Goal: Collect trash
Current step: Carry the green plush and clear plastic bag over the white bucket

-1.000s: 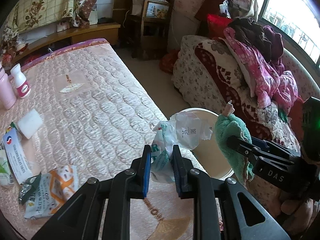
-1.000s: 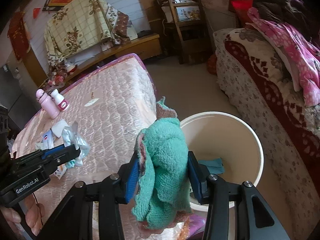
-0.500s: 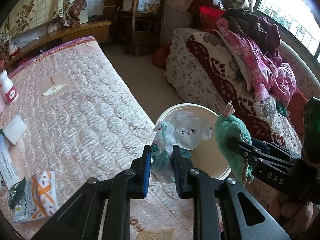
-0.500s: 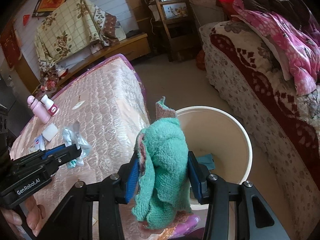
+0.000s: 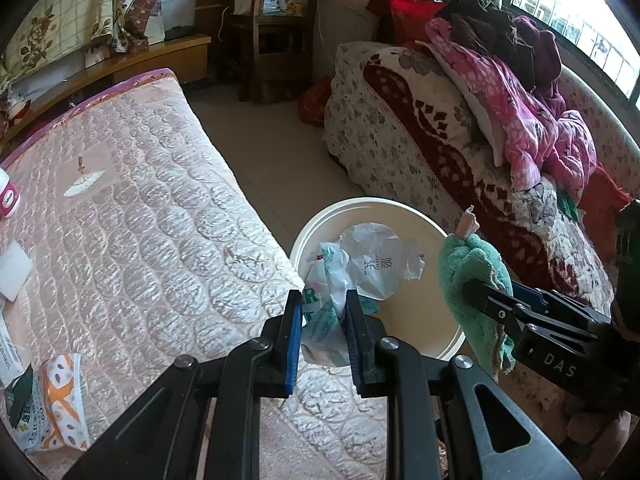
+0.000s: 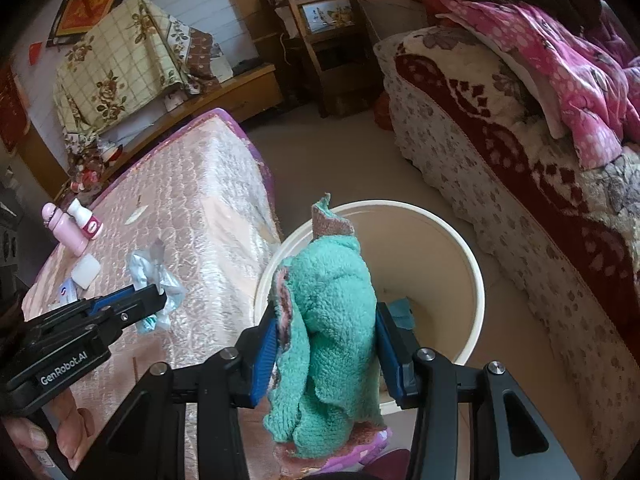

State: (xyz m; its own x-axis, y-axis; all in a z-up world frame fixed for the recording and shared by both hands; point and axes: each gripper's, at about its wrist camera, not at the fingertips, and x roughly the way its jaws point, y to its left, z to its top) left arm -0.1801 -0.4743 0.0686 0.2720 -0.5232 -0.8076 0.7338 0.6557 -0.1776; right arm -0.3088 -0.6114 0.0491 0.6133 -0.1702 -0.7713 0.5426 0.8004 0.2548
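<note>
Left hand-held gripper [image 5: 322, 328]: pads pinching a crumpled plastic wrapper [image 5: 360, 268], held over the near rim of the bucket [image 5: 424, 344].
Right hand-held gripper [image 6: 325, 344]: clamped on a green towel [image 6: 328, 320], bunched upright between the pads, above the bucket's near edge.
Bucket: cream, round, on the floor between mattress [image 5: 140, 220] and sofa [image 5: 420, 128]; a teal scrap [image 6: 400, 312] lies inside.
Mattress: carries a snack packet [image 5: 60, 400], white pad [image 5: 12, 276], and two bottles [image 6: 74, 228].
</note>
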